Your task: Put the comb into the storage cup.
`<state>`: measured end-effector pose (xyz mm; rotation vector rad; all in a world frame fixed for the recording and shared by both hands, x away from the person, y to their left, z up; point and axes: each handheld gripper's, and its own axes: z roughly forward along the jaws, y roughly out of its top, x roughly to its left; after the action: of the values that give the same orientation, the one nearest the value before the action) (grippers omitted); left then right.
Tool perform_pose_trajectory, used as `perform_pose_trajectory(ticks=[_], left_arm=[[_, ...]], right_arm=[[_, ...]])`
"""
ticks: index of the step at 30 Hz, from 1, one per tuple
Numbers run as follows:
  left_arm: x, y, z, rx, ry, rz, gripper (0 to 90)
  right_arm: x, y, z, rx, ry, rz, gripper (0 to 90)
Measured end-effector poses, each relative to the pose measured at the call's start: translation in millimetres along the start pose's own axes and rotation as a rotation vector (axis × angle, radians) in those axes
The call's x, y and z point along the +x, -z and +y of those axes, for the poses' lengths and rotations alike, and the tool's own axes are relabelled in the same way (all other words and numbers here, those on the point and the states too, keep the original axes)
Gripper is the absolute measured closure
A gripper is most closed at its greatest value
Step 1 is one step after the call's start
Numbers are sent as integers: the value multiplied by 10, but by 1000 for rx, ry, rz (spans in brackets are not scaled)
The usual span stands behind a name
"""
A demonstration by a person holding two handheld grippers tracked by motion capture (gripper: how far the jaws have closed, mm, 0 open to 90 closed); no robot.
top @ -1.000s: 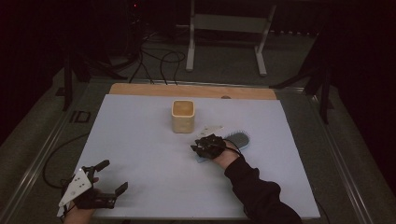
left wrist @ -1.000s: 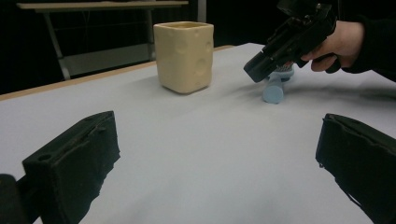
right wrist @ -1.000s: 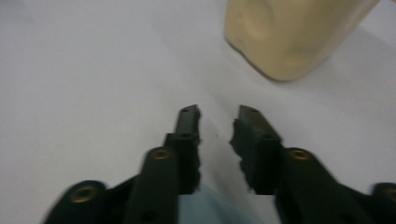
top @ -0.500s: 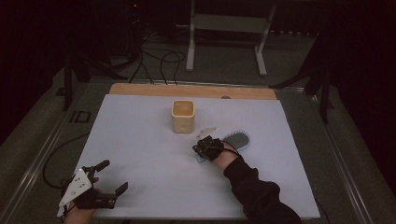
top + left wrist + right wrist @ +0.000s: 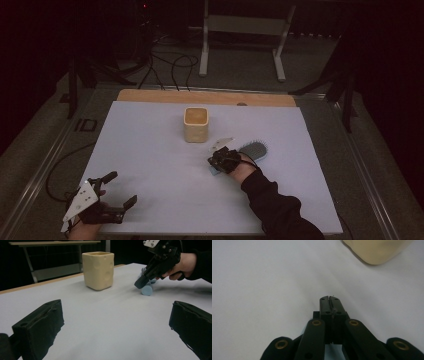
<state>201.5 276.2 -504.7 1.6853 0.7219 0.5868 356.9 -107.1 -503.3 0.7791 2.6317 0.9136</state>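
Note:
A light blue hairbrush [image 5: 254, 149] lies flat on the white table, right of centre, with its round handle end [image 5: 147, 290] pointing toward the table's middle. My right gripper [image 5: 216, 162] points down over that handle. Its jaws are shut tip to tip [image 5: 329, 298] with nothing between them, and a bit of blue shows underneath. From the left gripper view the right gripper [image 5: 140, 285] rests just above the handle end. A cream square cup [image 5: 195, 125] stands upright behind it. My left gripper [image 5: 122, 188] sits at the near left corner, open and empty, its wide jaws framing the cup [image 5: 98, 270].
The white tabletop [image 5: 150, 150] has a wooden strip [image 5: 200, 96] along its far edge. Beyond it, on the dark floor, stand a metal stand [image 5: 240, 30] and loose cables. The cup's corner [image 5: 377, 250] lies close ahead of the right gripper.

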Motion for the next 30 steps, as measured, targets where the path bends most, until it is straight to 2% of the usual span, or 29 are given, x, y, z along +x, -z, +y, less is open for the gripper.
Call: perform_pose_trajectory(ticks=[6, 23, 30], left_arm=[[-1, 1, 2, -2, 0, 1, 0], [-2, -1, 1, 1, 0, 2, 0], [-2, -1, 2, 1, -1, 2, 0]], right_arm=[[36, 27, -58, 13, 8, 3, 900], [137, 287, -361, 27, 3, 35, 900], [180, 390, -471, 40, 1, 31, 900]])
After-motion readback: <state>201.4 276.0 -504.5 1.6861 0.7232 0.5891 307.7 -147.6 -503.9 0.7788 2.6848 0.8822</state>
